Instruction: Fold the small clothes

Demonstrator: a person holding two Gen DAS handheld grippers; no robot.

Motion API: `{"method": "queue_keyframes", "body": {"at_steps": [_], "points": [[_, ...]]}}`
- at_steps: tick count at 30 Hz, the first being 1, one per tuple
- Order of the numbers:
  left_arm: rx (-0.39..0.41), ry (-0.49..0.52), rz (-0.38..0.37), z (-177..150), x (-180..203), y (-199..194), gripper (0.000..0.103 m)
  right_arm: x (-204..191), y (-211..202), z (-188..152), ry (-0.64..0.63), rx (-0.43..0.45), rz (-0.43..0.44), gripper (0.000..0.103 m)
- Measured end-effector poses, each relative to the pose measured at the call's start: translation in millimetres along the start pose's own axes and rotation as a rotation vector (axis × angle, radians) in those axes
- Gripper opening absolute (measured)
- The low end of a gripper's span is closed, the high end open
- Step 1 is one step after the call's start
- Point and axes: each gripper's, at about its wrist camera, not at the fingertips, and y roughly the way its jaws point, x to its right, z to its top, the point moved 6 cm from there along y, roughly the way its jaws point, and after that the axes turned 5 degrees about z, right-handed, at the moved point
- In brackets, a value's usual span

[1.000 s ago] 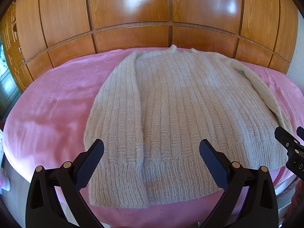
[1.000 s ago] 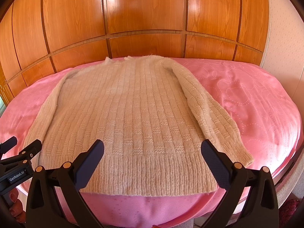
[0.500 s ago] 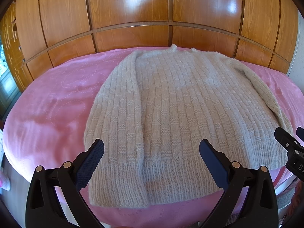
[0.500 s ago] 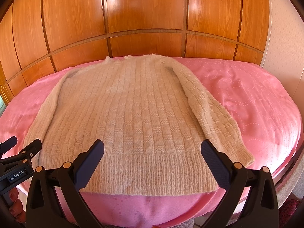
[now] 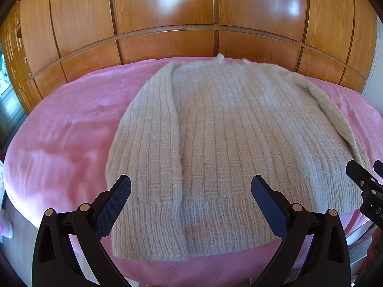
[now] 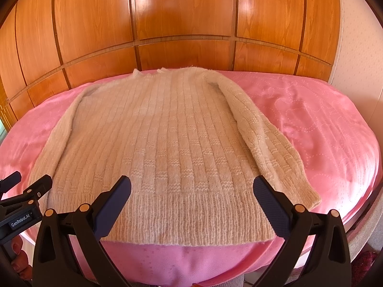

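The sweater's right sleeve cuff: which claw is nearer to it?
Right. The right claw hovers open just left of the cuff; the left claw is over the sweater's far-side hem.

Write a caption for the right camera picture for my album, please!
Open right gripper hovers over the hem of a cream knit sweater spread flat on a pink bedspread.

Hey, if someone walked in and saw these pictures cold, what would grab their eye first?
A cream ribbed sweater lies spread flat in the middle of a bright pink bedspread, sleeves lying down along its sides. Behind it stands a glossy wooden wardrobe. Low in each view, the left hand-held gripper and right hand-held gripper hover open over the hem.
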Motion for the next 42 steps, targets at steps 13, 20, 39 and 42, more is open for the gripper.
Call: {"method": "queue_keyframes", "body": {"at_steps": [13,20,39,42], "points": [[-0.014,-0.003,-0.004,-0.2,-0.1,2.4,0.099,1.8,-1.2,-0.2,-0.003,0.005,-0.002,0.101],[-0.028,-0.003,-0.029,-3.6,0.7,5.1,0.099,2.6,-0.3,-0.2,0.008,0.007,0.006,0.101],[-0.163,-0.058,-0.196,-16.1,-12.0,32.7,0.099,-7.9,34.2,9.1,-0.068,0.048,0.089,0.101],[-0.160,-0.050,-0.152,-19.6,-22.4,39.5,0.099,-7.8,45.2,22.6,-0.092,0.082,0.055,0.101]]}}
